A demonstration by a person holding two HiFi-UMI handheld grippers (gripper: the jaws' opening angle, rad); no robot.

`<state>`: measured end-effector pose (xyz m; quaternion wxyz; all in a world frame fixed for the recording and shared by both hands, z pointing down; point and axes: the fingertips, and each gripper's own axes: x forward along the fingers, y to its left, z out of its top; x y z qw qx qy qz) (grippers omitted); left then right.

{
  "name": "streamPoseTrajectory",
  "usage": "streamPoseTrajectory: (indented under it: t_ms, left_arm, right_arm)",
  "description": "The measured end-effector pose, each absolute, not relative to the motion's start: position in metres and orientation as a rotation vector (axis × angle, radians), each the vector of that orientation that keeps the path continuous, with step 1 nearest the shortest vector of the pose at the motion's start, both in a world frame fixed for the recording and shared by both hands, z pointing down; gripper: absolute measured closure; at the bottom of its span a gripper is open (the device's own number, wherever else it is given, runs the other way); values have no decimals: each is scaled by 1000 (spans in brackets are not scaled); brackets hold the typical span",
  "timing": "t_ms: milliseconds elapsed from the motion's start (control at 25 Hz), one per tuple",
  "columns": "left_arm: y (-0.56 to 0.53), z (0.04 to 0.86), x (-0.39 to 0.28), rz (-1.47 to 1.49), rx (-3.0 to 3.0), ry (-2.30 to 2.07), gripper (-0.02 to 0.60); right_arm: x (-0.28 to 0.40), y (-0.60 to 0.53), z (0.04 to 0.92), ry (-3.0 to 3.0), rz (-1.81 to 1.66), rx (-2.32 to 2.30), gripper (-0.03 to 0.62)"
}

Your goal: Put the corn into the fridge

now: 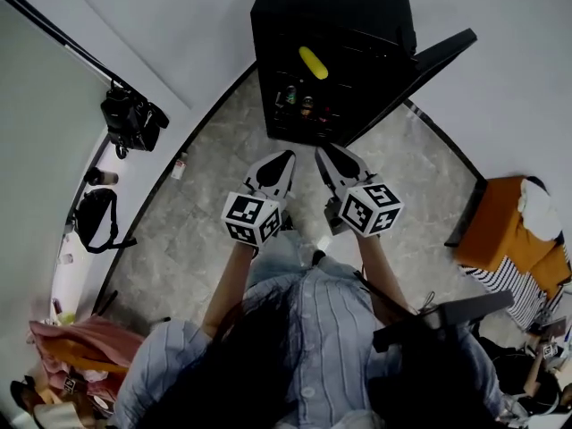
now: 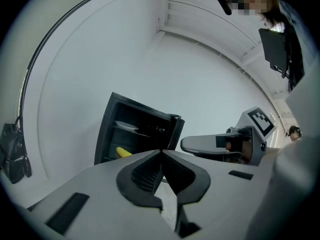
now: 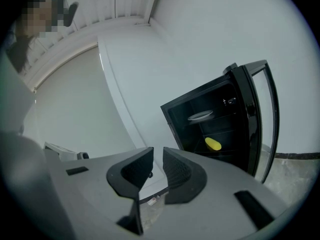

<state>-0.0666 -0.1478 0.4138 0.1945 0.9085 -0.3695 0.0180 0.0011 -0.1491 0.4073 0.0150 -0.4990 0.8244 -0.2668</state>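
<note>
- far left, head view: dark camera on a stand, black bag below it by the wall, small bottle on the grey floor
- left gripper: held low in front of the person, pts toward the fridge; in its own view the jaw tips meet, nothing betw. them
- right gripper: just beside the left one, also aimed at the fridge; its own view shows a narrow gap betw. the jaws w/ nothing in it, only floor behind
- fridge: black, stands ahead of both grippers, door swung open to the right
- corn: yellow, already inside the fridge, lying on a shelf, under the white plate and above the cans; well apart from both grippers
- far right: orange cloth on the floor
</note>
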Motion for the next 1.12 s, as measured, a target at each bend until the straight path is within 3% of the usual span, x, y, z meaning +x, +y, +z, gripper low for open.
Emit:
streamPoseTrajectory:
  t_ms: [1120]
  left_arm:
    - [6, 385, -9, 14, 2469, -1267, 566]
  right_arm:
    - [56, 5, 383, 2745, -730, -1270, 534]
